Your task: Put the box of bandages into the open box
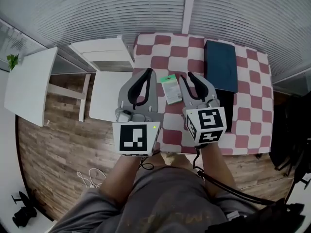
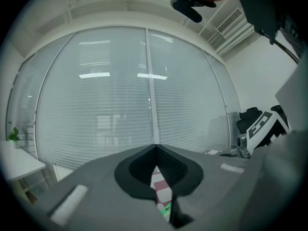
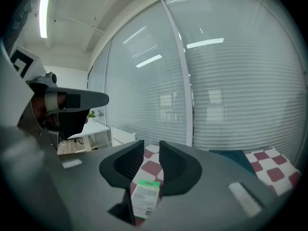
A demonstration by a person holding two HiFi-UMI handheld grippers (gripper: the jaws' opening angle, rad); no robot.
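The box of bandages (image 1: 170, 89), white with a green end, lies flat on the checked tablecloth (image 1: 252, 81) between my two grippers. In the right gripper view the box of bandages (image 3: 144, 198) lies on the cloth just below the jaws, untouched. My right gripper (image 1: 187, 75) (image 3: 151, 146) stands open by a narrow gap, with nothing between its tips. My left gripper (image 1: 149, 72) (image 2: 155, 148) is shut and empty, over the table's left edge; a sliver of the green end (image 2: 166, 210) shows through its jaws. A dark teal box (image 1: 221, 64) (image 3: 236, 155) lies at the far right of the table.
A black piece (image 1: 227, 106) adjoins the teal box on its near side. A white chair (image 1: 104, 57) stands against the table's left edge and a white side table (image 1: 29, 84) further left. A dark office chair (image 1: 291, 130) is at the right. Blinds cover the window behind.
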